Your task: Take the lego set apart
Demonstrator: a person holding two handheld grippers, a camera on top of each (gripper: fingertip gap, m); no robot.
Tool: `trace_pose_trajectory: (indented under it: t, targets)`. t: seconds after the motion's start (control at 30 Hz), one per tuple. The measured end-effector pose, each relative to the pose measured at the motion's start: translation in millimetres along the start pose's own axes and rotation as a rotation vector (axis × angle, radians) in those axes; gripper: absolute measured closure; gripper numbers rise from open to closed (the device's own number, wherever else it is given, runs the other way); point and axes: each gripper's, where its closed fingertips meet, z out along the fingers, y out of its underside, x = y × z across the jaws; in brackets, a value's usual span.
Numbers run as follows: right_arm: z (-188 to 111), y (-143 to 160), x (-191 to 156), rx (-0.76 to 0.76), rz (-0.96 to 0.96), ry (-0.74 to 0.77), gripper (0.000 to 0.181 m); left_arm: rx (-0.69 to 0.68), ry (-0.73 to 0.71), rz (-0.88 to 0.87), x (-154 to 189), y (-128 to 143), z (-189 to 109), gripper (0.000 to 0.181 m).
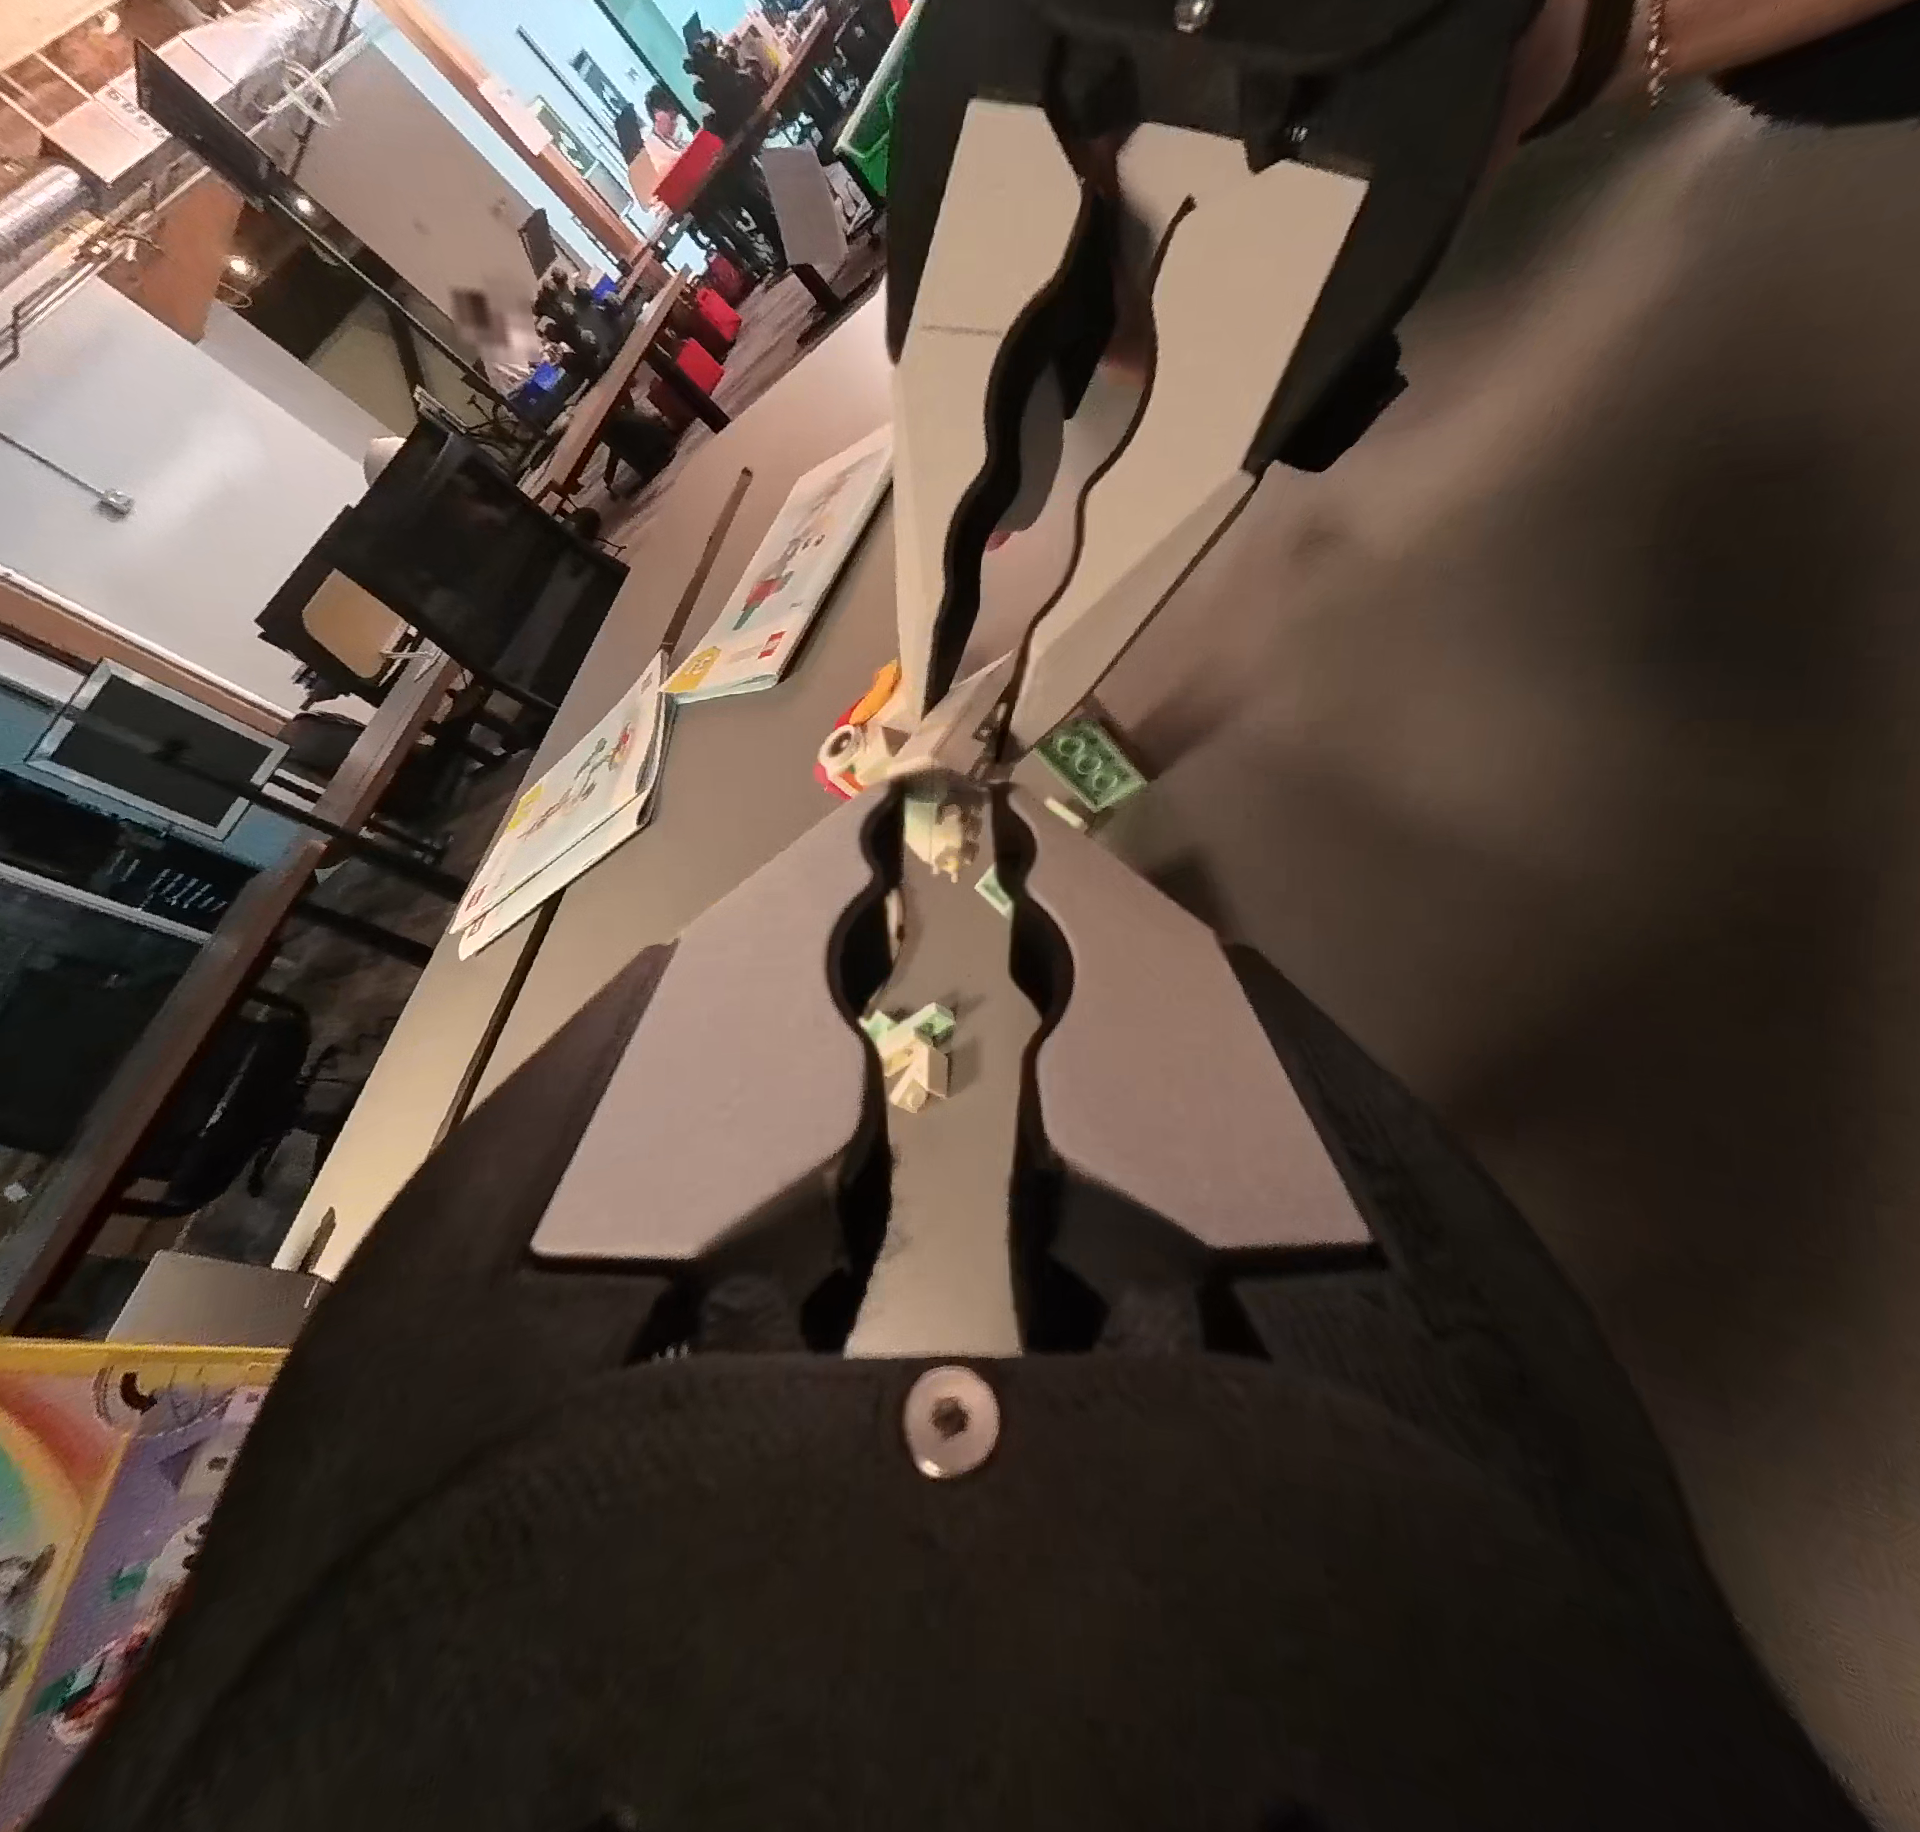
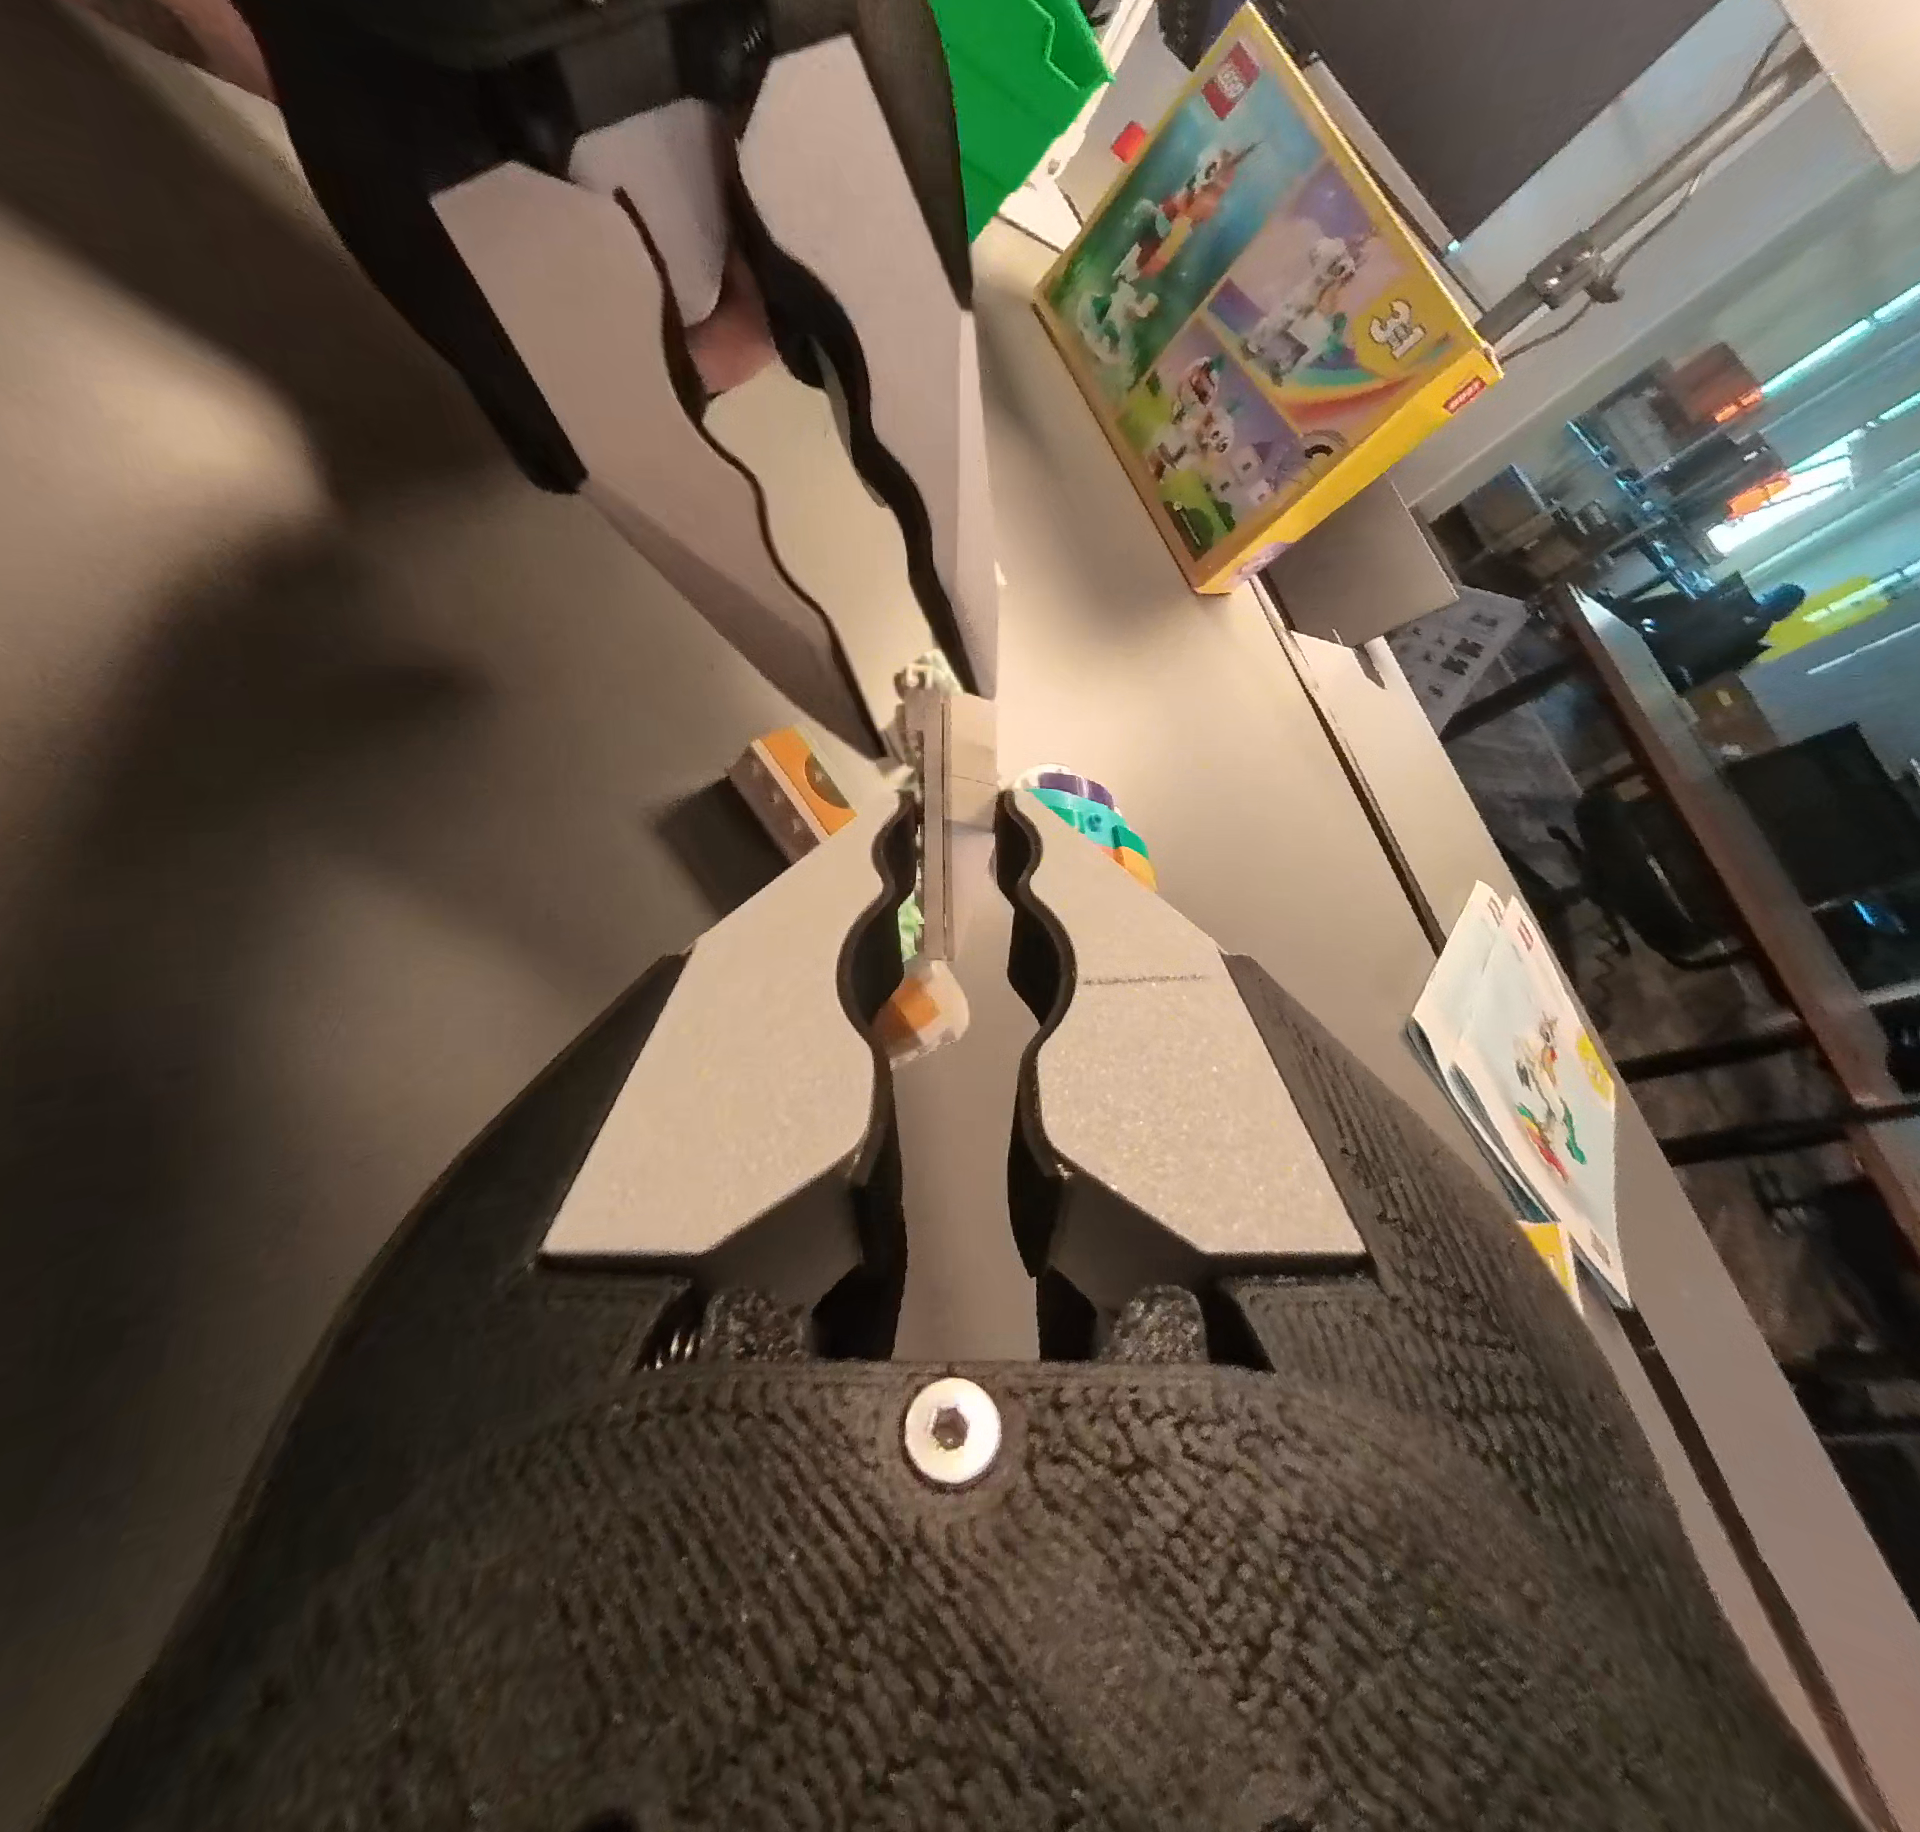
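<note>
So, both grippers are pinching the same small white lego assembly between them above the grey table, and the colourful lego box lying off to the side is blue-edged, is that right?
Not quite: the colourful lego box has yellow edges, not blue, as the right wrist view shows. The rest holds: the left gripper and the right gripper both pinch the small white lego assembly above the grey table.

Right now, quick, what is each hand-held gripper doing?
Left hand-held gripper: shut on the lego piece.
Right hand-held gripper: shut on the same lego piece.

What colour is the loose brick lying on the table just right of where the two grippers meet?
Light green brick, studs up; clearest in the left wrist view.
</note>
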Motion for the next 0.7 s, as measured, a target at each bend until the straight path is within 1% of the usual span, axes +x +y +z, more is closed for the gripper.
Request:
trace_pose_trajectory:
  t: [0.07,0.13,0.23,0.3,0.33,0.4,0.47,0.6,0.63,0.7]
  targets:
    - [-0.4,0.4,0.3,-0.006,-0.008,0.004,0.168,-0.008,0.026,-0.006,0.7,0.8,-1.4,0.173]
    - [-0.5,-1.0,2.2,0.002,0.007,0.014,0.168,-0.019,0.049,-0.025,-0.7,-0.1,-3.0,0.176]
    - [-1.7,-6.8,12.6,0.025,0.078,0.063,0.168,-0.007,-0.048,0.061,-11.2,-7.3,-5.3,0.177]
    - [-5.0,8.2,35.4,-0.06,0.108,0.194,0.168,0.007,-0.082,0.149,-8.1,-17.2,-6.3,0.177]
    - [-8.9,15.5,44.4,-0.077,0.122,0.236,0.168,0.001,-0.098,0.182,-5.8,-20.5,-6.2,0.177]
    - [-13.4,14.9,49.4,-0.012,0.221,0.225,0.168,-0.043,-0.115,0.209,-4.2,-15.9,-2.6,0.176]
    - [-15.3,10.7,50.9,0.034,0.269,0.213,0.168,-0.115,-0.134,0.151,-10.8,0.5,1.8,0.176]
    - [-13.4,3.2,42.6,0.097,0.332,0.137,0.168,-0.283,-0.09,-0.117,-19.0,42.0,6.4,0.175]
    - [-12.7,2.1,39.7,0.11,0.337,0.115,0.168,-0.303,-0.071,-0.181,-18.4,48.6,6.8,0.172]
    - [-10.7,1.5,34.2,0.115,0.335,0.081,0.168,-0.304,-0.035,-0.279,-15.7,53.8,8.3,0.155]
